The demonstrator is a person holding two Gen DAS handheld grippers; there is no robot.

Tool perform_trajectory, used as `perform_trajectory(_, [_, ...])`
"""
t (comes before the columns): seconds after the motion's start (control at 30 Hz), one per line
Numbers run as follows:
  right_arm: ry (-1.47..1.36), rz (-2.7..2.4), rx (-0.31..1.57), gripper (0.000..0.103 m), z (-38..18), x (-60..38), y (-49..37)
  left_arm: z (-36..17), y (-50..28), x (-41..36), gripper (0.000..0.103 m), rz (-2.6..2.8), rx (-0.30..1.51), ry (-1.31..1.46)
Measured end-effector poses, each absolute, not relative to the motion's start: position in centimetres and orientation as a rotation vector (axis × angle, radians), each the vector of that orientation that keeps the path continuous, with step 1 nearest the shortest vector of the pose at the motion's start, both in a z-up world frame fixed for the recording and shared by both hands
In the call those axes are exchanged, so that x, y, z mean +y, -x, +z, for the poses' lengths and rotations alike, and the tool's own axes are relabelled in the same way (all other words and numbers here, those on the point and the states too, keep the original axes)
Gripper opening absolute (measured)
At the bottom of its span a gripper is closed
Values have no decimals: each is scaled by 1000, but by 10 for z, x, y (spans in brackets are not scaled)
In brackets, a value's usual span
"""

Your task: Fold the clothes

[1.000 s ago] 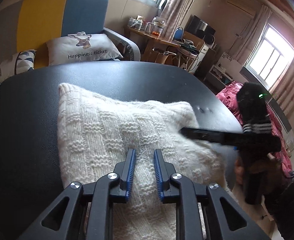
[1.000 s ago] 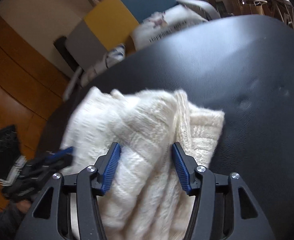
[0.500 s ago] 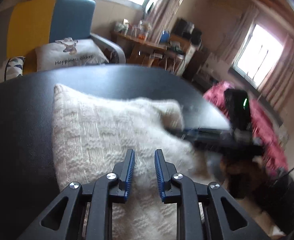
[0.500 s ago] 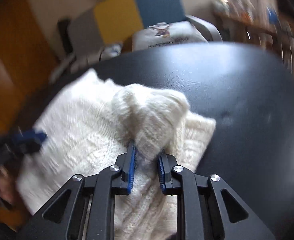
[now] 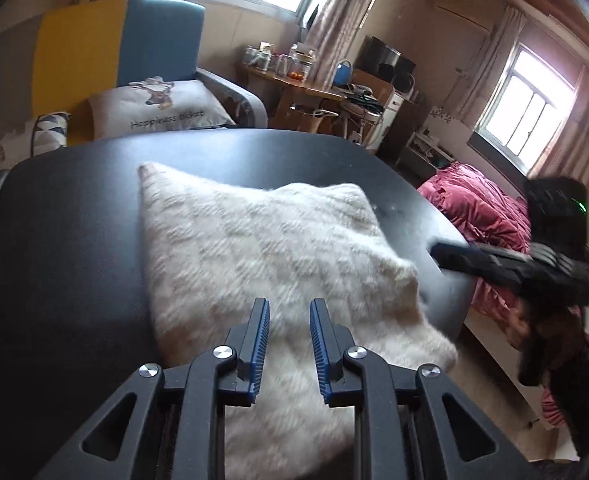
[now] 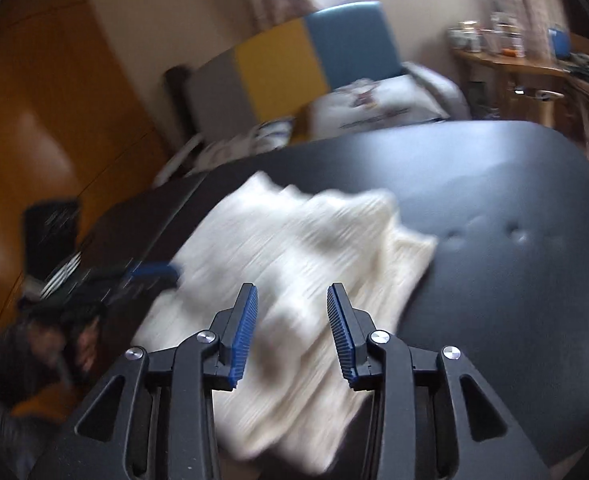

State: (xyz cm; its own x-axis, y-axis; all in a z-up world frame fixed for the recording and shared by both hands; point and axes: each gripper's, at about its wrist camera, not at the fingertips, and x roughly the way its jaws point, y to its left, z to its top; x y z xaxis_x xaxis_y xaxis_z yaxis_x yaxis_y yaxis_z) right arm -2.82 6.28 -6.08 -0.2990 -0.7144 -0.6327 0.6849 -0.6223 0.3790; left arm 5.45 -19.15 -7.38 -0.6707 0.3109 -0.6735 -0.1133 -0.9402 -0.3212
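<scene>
The right tongs (image 6: 291,328) are opening, nothing now between their pads; a moment ago they pinched a bunch of the sweater (image 6: 294,280), which has dropped back flat below and ahead of them. The left tongs (image 5: 289,344) hover slightly parted and empty above the sweater's near edge. The knit lies folded on the black surface (image 5: 74,240), so this fold looks finished and both tongs are pulling back.

Ahead of me stood a yellow-and-blue sofa (image 5: 114,60) with a printed cushion (image 5: 158,110). Daylit windows (image 5: 528,108), a cluttered wooden desk (image 5: 294,88) and a pink quilt (image 5: 478,208) lay beyond.
</scene>
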Motion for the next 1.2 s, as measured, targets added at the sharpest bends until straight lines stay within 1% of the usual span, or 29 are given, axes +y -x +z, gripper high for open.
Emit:
perform_trajectory(0.1, [-1100,-1928,-77,39,-82,66,10,-78,-67,-196,20,2656,-382,1151])
perform_trajectory(0.2, [-1168,-1884,-122,39,-105,67,0,-87,-73,-200,20,2624,-433,1181])
perform_trajectory(0.3, [-1217,-1879,-138,39,-125,61,-4,-101,-73,-192,20,2589,-395,1245])
perform_trajectory(0.33, [-1226,-1894,-125,37,-129,57,-3,-102,-73,-189,20,2583,-392,1253])
perform_trajectory(0.37, [-1215,-1913,-106,25,-128,54,-3,-103,-73,-187,21,2579,-393,1254])
perform_trajectory(0.4, [-1195,-1932,-74,17,-122,52,-5,-104,-74,-185,21,2574,-395,1255])
perform_trajectory(0.47, [-1152,-1969,-9,10,-109,49,-9,-101,-74,-180,21,2550,-392,1235])
perform_trajectory(0.53, [-1098,-2006,78,6,-93,47,-15,-101,-73,-172,23,2518,-375,1238])
perform_trajectory(0.6, [-1071,-2048,214,6,-84,45,-21,-101,-71,-164,24,2486,-358,1241])
perform_trajectory(0.67, [-1129,-2056,383,7,-103,39,-23,-111,-69,-156,24,2465,-346,1257])
perform_trajectory(0.7, [-1156,-2051,428,7,-112,37,-23,-117,-68,-152,24,2455,-341,1266])
perform_trajectory(0.8, [-1186,-2048,210,7,-121,51,-13,-115,-67,-151,24,2459,-361,1274])
perform_trajectory(0.83, [-1190,-2040,172,7,-120,55,-11,-112,-68,-154,24,2460,-381,1262])
perform_trajectory(0.9, [-1198,-2021,101,11,-117,63,-8,-104,-72,-158,24,2464,-407,1228])
perform_trajectory(0.93, [-1197,-2017,88,13,-113,67,-7,-99,-74,-160,24,2470,-400,1212])
perform_trajectory(0.97, [-1174,-2035,90,22,-105,69,-8,-98,-74,-162,24,2475,-396,1207])
perform_trajectory(1.0, [-1150,-2052,91,24,-98,72,-8,-97,-75,-163,24,2479,-393,1207])
perform_trajectory(1.1, [-1056,-2094,96,24,-75,73,-11,-100,-77,-164,24,2473,-408,1208])
perform_trajectory(1.2, [-929,-2110,103,24,-53,54,-12,-101,-80,-161,24,2468,-424,1189])
